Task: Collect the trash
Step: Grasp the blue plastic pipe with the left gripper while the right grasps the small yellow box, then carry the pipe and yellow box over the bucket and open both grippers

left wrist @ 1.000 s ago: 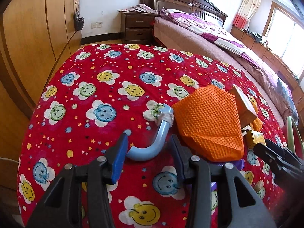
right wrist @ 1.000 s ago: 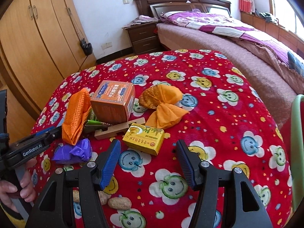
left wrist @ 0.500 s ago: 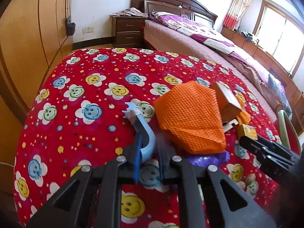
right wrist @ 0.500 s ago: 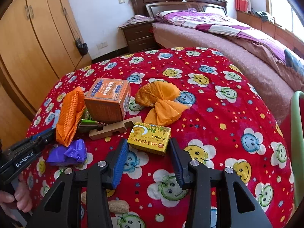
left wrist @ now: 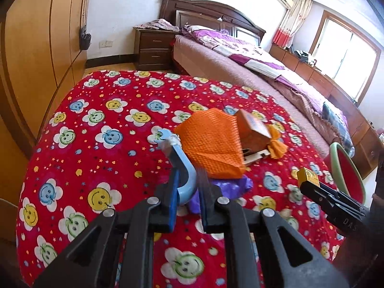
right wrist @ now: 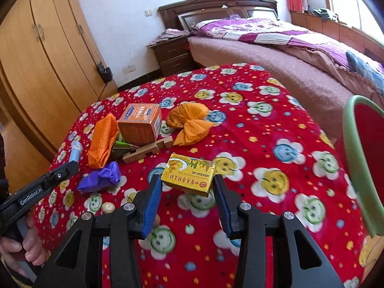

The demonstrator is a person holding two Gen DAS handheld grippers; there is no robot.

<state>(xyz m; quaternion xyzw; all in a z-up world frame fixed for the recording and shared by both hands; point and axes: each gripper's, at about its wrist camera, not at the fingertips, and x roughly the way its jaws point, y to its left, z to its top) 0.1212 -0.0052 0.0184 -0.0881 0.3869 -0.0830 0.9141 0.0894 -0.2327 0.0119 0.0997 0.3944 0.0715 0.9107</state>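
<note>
My left gripper [left wrist: 188, 184] is shut on a curved light-blue tube [left wrist: 181, 165] and holds it above the red smiley cloth [left wrist: 100, 144]; the tube also shows in the right wrist view [right wrist: 76, 152]. My right gripper [right wrist: 188, 187] is shut on a yellow green-bean-cake box [right wrist: 188, 174], lifted off the cloth; the box also shows in the left wrist view [left wrist: 307, 175]. On the cloth lie an orange mesh bag [right wrist: 103, 140], an orange carton [right wrist: 140, 122], an orange crumpled wrapper [right wrist: 189, 124], a purple wrapper [right wrist: 100, 177], a wooden piece [right wrist: 148, 150] and a green packet [right wrist: 120, 146].
A red bin with a green rim [right wrist: 360, 148] stands at the table's right edge. Two peanuts [right wrist: 108, 207] lie near the front. A wardrobe [right wrist: 43, 57] is to the left; a bed [right wrist: 288, 48] and nightstand [right wrist: 172, 52] are behind.
My left gripper closed on the blue tube and lifted it. My right gripper closed on the yellow box and raised it off the cloth.
</note>
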